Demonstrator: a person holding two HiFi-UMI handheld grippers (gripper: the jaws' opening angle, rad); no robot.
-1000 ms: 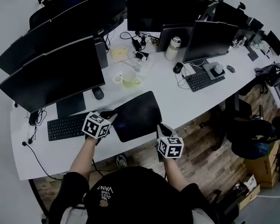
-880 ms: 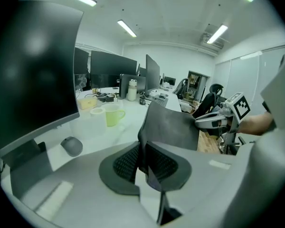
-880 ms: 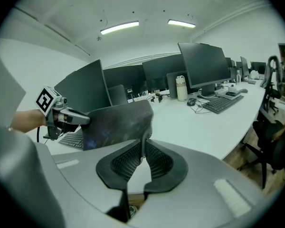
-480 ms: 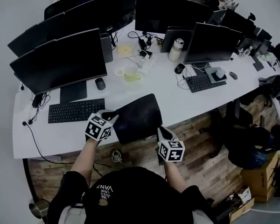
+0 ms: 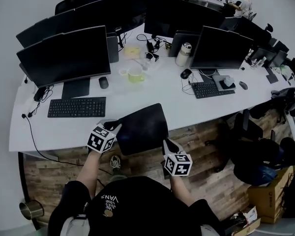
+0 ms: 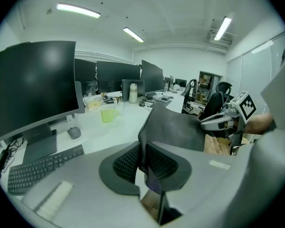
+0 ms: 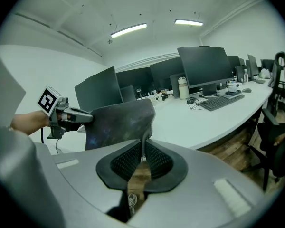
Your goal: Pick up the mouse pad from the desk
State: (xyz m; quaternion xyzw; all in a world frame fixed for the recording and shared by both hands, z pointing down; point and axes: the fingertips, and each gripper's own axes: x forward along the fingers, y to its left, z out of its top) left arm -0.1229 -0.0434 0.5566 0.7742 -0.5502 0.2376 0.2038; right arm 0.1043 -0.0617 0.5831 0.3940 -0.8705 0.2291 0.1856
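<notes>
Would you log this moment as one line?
mouse pad: lifted off desk | left gripper: shut on it | right gripper: shut on it

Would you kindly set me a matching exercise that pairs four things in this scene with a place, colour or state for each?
Things:
1. mouse pad
2. mug
3. keyboard
4. bottle

Descriptions:
a. white, standing upright
b. dark, clamped at opposite edges by the left gripper and the right gripper
c. light green, open-topped
d. black, lying flat on the desk

Pairs: 1-b, 2-c, 3-d, 4-a
</notes>
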